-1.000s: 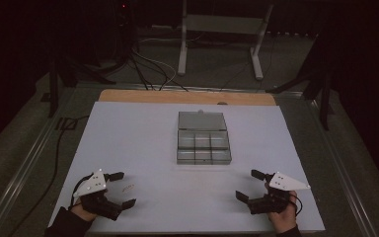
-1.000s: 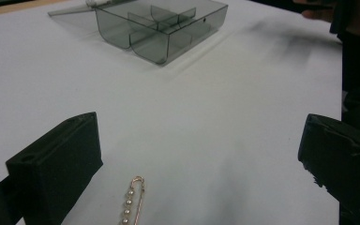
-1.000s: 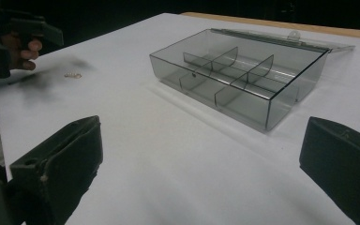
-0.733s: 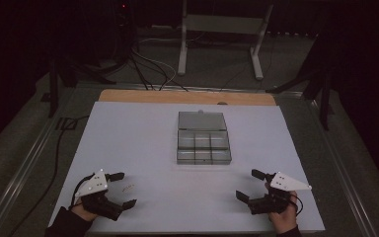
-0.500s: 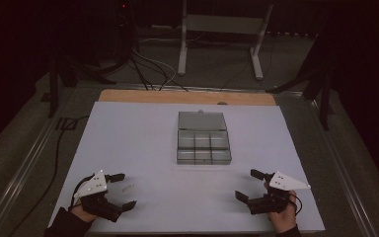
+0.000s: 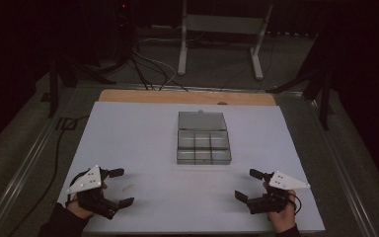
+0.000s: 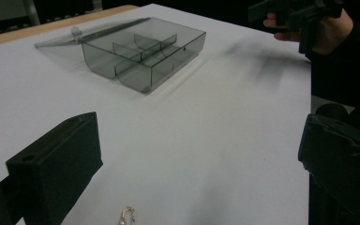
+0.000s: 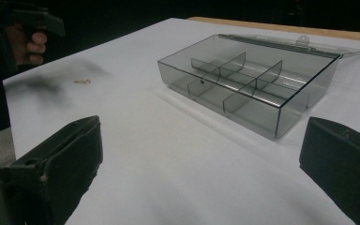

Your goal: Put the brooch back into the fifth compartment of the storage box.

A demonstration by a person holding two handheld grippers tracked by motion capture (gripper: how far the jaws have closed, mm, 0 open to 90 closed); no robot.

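Note:
A clear grey compartment box lies in the middle of the white table, lid folded back flat; its compartments look empty. A tiny gold trinket lies on the table just right of my left gripper, also seen as the trinket between its jaws and as a speck in the right gripper view. The left gripper is open, near the front left edge. My right gripper is open too, near the front right edge, holding nothing.
A wooden strip borders the table's far edge. Behind it stand a metal frame and cables on a dark floor. Metal rails run along both table sides.

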